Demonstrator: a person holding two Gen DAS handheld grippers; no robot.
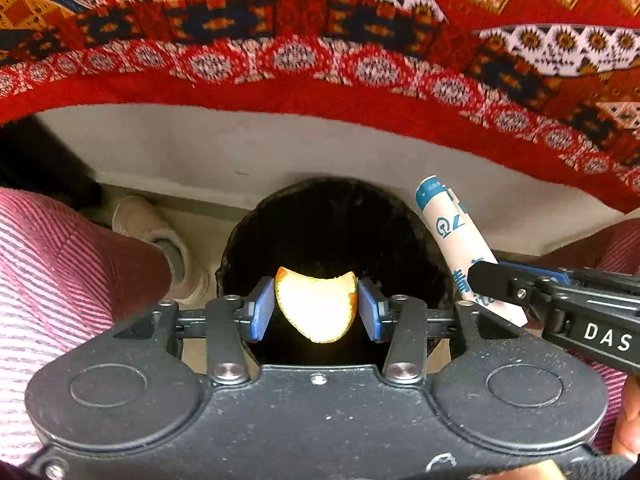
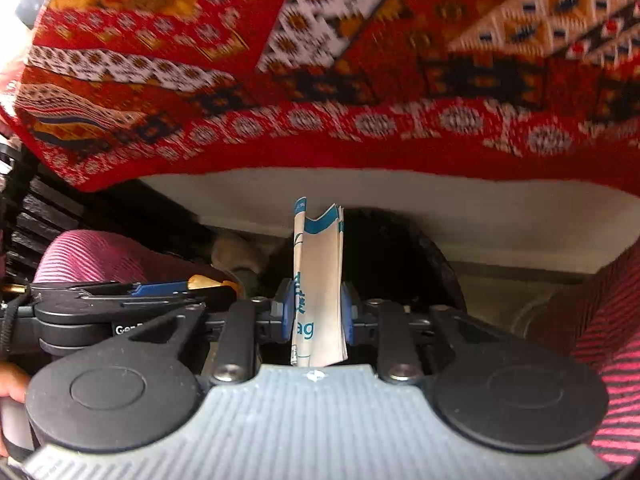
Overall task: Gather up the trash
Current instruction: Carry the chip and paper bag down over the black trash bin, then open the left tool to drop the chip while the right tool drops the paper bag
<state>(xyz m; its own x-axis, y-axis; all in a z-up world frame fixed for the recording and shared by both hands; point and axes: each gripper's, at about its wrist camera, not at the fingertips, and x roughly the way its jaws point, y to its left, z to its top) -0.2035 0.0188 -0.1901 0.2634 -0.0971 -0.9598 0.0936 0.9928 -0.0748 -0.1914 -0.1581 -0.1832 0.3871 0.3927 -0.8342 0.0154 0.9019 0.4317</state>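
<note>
Over black bin (image 1: pixel 340 220): left gripper (image 1: pixel 316 306) pinching peel (image 1: pixel 316 304), right gripper (image 2: pixel 316 312) clamping upright wrapper (image 2: pixel 318 280).

Both hand-held grippers held low, side by side, w/ jaws closed on sth.

Left hand-held gripper (image 1: pixel 316 306): blue pads (image 1: pixel 262 308) pressed onto a peel piece (image 1: pixel 316 308) from both sides. Right hand-held gripper (image 2: pixel 317 312): pads clamped on a folded paper packet (image 2: pixel 318 280), held upright. Each is seen at the other's side; fingers (image 1: pixel 628 420) are glimpsed at frame edge.
</note>
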